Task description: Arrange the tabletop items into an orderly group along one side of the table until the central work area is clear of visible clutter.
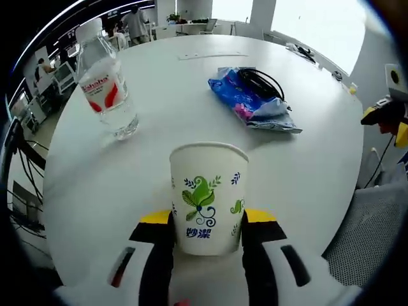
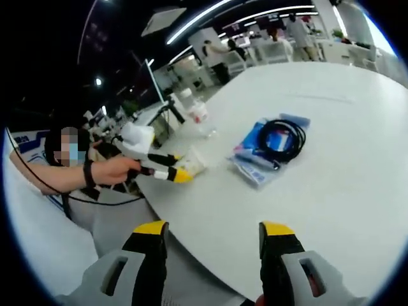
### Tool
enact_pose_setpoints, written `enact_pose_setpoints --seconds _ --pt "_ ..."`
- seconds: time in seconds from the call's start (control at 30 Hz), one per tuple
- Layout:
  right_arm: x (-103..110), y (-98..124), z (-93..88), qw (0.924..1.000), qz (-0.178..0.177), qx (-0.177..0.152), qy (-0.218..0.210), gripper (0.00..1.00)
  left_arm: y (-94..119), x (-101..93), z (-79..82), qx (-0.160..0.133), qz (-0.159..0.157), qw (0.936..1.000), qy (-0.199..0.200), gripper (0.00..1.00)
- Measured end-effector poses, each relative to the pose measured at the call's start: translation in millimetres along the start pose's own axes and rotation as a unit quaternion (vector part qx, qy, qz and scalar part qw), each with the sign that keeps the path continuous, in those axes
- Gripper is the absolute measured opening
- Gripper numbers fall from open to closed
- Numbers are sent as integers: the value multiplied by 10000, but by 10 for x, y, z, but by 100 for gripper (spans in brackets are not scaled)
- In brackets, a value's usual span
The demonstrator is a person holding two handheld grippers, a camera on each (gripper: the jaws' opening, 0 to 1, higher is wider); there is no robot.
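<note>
1. As the left gripper (image 1: 207, 229) sits low over the round white table (image 1: 306, 185), its yellow-tipped jaws are closed against both sides of a paper cup (image 1: 208, 197), and the cup stands upright on the tabletop near the close edge, green leaf print facing the camera.
2. Beyond the cup on the left of the left gripper view, a clear water bottle (image 1: 105, 83) with a red-and-white label stands upright, well apart from the cup.
3. On the other side, further in, there's a blue plastic packet (image 1: 255, 102) lying flat with a coiled black cable (image 1: 262, 83) resting on top of it.
4. Over to the right gripper view: the right gripper (image 2: 213, 239) hangs at the table's edge with its jaws spread wide and nothing between them.
5. From here the left gripper (image 2: 182, 171) comes in from the left, a hand (image 2: 115, 171) wrapped round its handle, its yellow tips on the cup (image 2: 193, 162) right at the table rim (image 2: 191, 210).
6. The bottle (image 2: 199, 115) stands just behind the cup in this view, and the packet (image 2: 261, 162) with the cable (image 2: 280, 137) lies nearer the middle of the table.
7. People and desks show in the office background.
</note>
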State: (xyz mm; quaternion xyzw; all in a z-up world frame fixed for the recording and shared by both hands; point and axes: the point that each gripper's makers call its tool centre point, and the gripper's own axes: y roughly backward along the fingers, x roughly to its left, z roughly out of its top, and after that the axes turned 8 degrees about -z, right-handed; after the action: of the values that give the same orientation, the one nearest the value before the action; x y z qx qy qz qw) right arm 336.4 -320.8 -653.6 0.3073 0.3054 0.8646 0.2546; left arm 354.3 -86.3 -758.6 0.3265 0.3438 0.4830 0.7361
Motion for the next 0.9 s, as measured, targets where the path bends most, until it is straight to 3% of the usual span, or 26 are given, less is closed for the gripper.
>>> enact_pose_setpoints --seconds 0.53,0.9 --pt "107 -133 73 9996 198 62 176 57 181 -9 -133 -263 20 9993 277 39" --pt "202 -226 140 9985 373 130 374 57 369 -104 -79 -779 -142 9956 502 39"
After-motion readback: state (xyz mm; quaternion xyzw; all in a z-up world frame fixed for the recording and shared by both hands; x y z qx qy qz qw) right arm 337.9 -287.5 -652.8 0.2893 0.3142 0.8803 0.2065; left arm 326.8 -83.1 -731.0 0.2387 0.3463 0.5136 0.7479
